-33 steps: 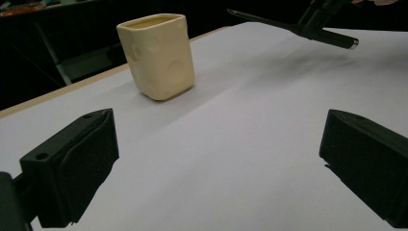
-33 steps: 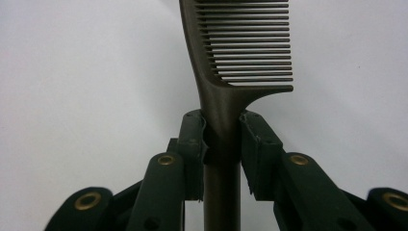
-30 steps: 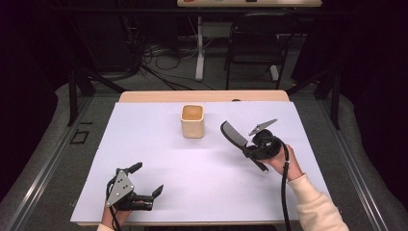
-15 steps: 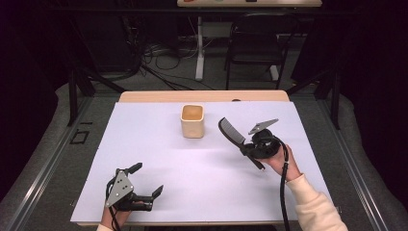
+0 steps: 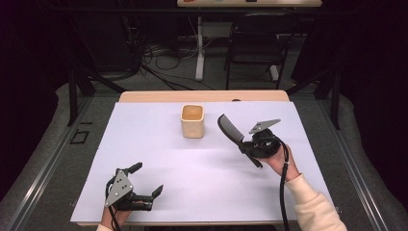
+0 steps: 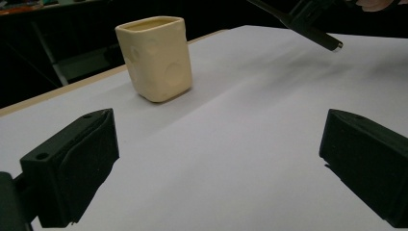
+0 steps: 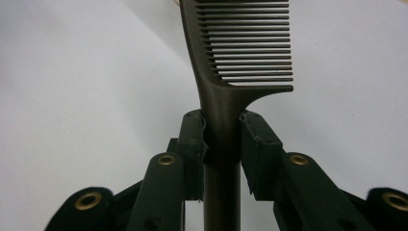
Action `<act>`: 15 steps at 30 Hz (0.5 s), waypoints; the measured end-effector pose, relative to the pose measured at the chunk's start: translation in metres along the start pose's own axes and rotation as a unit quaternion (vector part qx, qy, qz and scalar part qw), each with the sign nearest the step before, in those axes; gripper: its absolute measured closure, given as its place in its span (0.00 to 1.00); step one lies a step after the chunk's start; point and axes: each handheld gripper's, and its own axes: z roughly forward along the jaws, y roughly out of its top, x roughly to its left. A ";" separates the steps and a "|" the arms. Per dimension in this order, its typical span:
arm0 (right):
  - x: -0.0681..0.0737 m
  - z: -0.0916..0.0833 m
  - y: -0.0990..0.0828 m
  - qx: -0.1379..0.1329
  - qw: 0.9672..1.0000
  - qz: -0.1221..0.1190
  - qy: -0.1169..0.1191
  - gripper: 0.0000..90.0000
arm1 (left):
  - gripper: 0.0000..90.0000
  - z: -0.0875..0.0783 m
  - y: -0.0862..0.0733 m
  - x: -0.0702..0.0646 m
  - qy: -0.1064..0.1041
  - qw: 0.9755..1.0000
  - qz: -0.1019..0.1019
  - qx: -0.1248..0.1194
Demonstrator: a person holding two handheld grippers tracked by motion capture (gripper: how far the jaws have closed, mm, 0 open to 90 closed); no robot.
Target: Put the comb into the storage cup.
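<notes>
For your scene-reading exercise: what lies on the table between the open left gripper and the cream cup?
Nothing: in the left gripper view, bare white table cover runs from the left gripper to the cream cup.

A lab or recording studio is showing here rather than a home. Black drapes are hanging all around a wooden table (image 5: 202, 96) that is lying under a plain white sheet (image 5: 202, 168). Well beyond the fingers, loose cables (image 5: 163, 62) are trailing over the grey floor past a white stand leg (image 5: 199, 53), and a dark folding chair (image 5: 252, 43) is standing at the far side, behind the table.
</notes>
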 end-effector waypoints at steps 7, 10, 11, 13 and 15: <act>0.002 0.001 0.002 -0.011 1.000 -0.009 0.001 0.80 | 0.00 0.002 0.001 0.001 -0.005 1.000 -0.001 -0.001; 0.002 0.002 0.003 -0.014 1.000 -0.008 0.002 0.80 | 0.00 0.003 0.001 0.001 -0.007 1.000 -0.001 -0.004; 0.003 0.003 0.003 -0.014 1.000 -0.008 0.000 0.80 | 0.00 0.003 0.001 0.002 -0.009 1.000 -0.001 -0.004; 0.003 0.003 0.002 -0.016 1.000 -0.006 -0.001 0.80 | 0.00 0.004 0.002 0.001 -0.011 1.000 -0.001 -0.004; 0.003 0.002 0.002 -0.021 1.000 -0.007 -0.005 0.80 | 0.00 0.005 0.002 0.001 -0.013 1.000 0.000 -0.003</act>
